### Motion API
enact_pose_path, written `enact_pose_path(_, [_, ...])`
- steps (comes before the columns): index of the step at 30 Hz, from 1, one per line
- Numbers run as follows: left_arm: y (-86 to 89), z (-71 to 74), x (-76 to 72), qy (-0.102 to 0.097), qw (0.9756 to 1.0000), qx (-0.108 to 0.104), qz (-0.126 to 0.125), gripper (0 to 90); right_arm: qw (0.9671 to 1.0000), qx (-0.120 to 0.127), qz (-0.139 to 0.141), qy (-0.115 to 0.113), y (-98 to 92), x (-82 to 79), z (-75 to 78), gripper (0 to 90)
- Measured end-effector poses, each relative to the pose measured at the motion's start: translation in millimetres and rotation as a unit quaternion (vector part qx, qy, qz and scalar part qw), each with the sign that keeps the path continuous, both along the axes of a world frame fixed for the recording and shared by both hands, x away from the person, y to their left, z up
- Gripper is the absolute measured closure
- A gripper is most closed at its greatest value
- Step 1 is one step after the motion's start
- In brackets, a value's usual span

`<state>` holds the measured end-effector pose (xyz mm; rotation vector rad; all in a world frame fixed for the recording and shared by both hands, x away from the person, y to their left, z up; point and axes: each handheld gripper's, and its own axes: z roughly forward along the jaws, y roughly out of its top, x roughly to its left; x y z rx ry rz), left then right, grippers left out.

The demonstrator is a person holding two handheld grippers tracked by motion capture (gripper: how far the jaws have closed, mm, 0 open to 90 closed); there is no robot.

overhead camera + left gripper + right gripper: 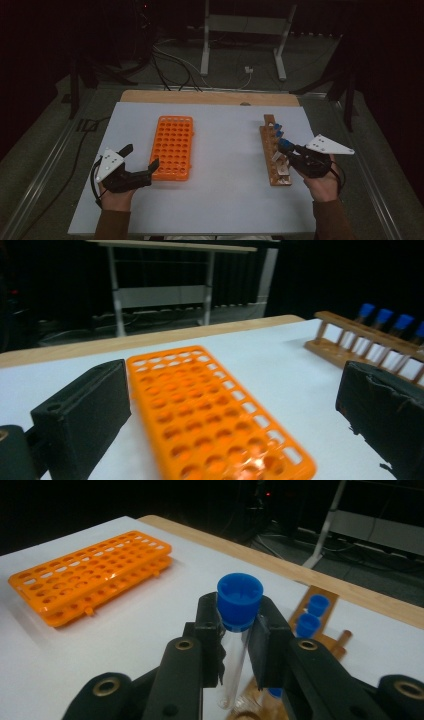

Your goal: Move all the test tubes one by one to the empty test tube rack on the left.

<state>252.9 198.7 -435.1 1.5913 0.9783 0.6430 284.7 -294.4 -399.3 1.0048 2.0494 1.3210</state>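
Note:
An orange tube rack [173, 146] with many empty holes lies left of centre on the white table; it also fills the middle of the left gripper view [210, 415] and sits far left in the right gripper view [90, 580]. My left gripper [141, 156] is open, its jaws spread on either side of the rack's near left corner. A wooden rack [274, 150] holds blue-capped tubes [276, 129] at the right. My right gripper [239, 630] is shut on a clear test tube with a blue cap [239, 600], lifted above the wooden rack [320, 630].
The white board [225, 175] lies on a wooden table whose edge [210, 96] shows at the back. Beyond it stand a metal frame [245, 35] and cables [175, 60] on the dark floor. Open board lies between the two racks.

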Motion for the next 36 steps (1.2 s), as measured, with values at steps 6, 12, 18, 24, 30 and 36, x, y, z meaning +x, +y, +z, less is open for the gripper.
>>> enact_pose_path(6, [-20.1,5.7,12.3,0.006,0.9995,0.009,-0.030,1.9,0.9998,0.003,0.016,0.010,14.1,7.6,-0.3,76.3])
enact_pose_path(12, [-37.9,4.9,23.1,0.009,0.9985,0.015,-0.053,1.9,0.9992,0.008,0.029,0.025,27.3,15.8,-2.7,76.3])
enact_pose_path(18, [-57.2,3.6,31.5,0.010,0.9966,0.020,-0.079,1.9,0.9985,0.011,0.045,0.030,41.7,21.9,-0.8,76.2])
enact_pose_path(24, [-76.1,2.7,37.5,0.013,0.9944,0.027,-0.101,1.9,0.9974,0.009,0.063,0.032,58.1,26.5,2.1,76.2])
enact_pose_path(30, [-93.8,0.4,42.5,0.012,0.9923,0.027,-0.120,1.9,0.9960,-0.001,0.081,0.037,74.6,33.6,4.2,76.2])
enact_pose_path(36, [-110.0,-0.8,45.3,0.005,0.9901,0.033,-0.137,1.9,0.9946,0.001,0.095,0.043,90.6,37.0,4.2,76.2])
